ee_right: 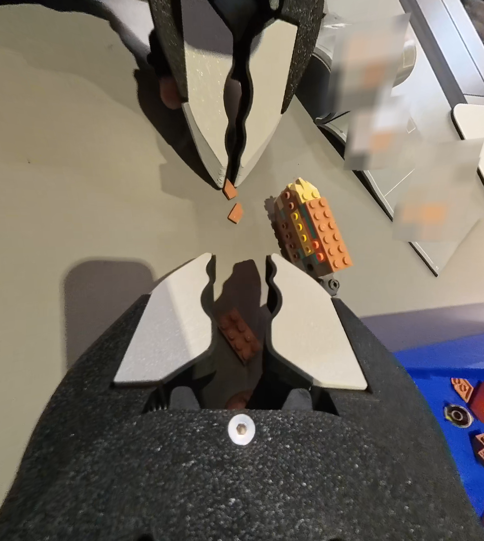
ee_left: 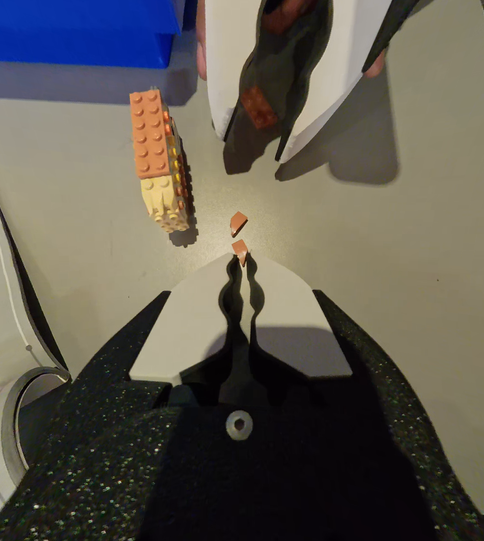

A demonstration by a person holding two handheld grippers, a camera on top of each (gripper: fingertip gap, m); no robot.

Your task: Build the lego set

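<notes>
The left gripper has its jaws clamped on one small brown wedge tile, while a second wedge tile lies loose on the worktop just ahead of its tips. The right gripper hovers with jaws apart over one dark brown brick. The single part-built model, long axis running along the left jaws' line, lies toward the blue bin at the worktop's edge, nearer the left gripper.

My left gripper is pinching a small brown tile at its tips. Another brown tile is lying just beyond, near the brick assembly on the grey table.
</notes>
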